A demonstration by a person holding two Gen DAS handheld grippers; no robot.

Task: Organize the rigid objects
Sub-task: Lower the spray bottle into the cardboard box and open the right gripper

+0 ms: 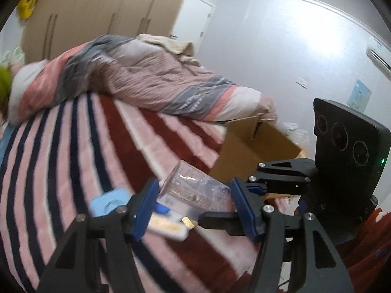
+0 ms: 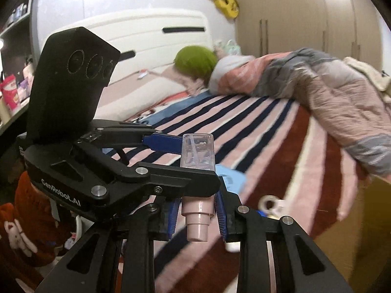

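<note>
Clamping a clear bottle (image 1: pixel 195 185) crosswise with the left gripper (image 1: pixel 194 205), the blue pads (image 1: pixel 146 207) of the jaws pressing on the see-through body from both sides. Holding it lifted above the bed (image 1: pixel 73 171), clear of the striped blanket (image 2: pixel 281 131), with the body tilting up and away in the left wrist view.

Closing on the same bottle from the other end with the right gripper (image 2: pixel 196 219), jaws clenched around the pink stepped cap (image 2: pixel 198 217), which is pointing back toward the right wrist camera. Meeting nose to nose over the bed's near edge, each gripper showing in the other's view with its black camera block.

Hovering over a few small things lying on the blanket just beneath: a pale blue packet (image 1: pixel 107 202), a flat white tray (image 1: pixel 168 227) with something yellowish on it, and a white ring (image 2: pixel 268 204), all too blurred to name better.

Facing, in the left wrist view, an open cardboard box (image 1: pixel 256 146) standing just beside the bed's far edge, touched by a corner of the pink-and-grey quilt (image 1: pixel 146 78) heaped across the bed. Looking, in the right wrist view, toward a green pillow (image 2: pixel 195 59) near the white headboard (image 2: pixel 146 31).
</note>
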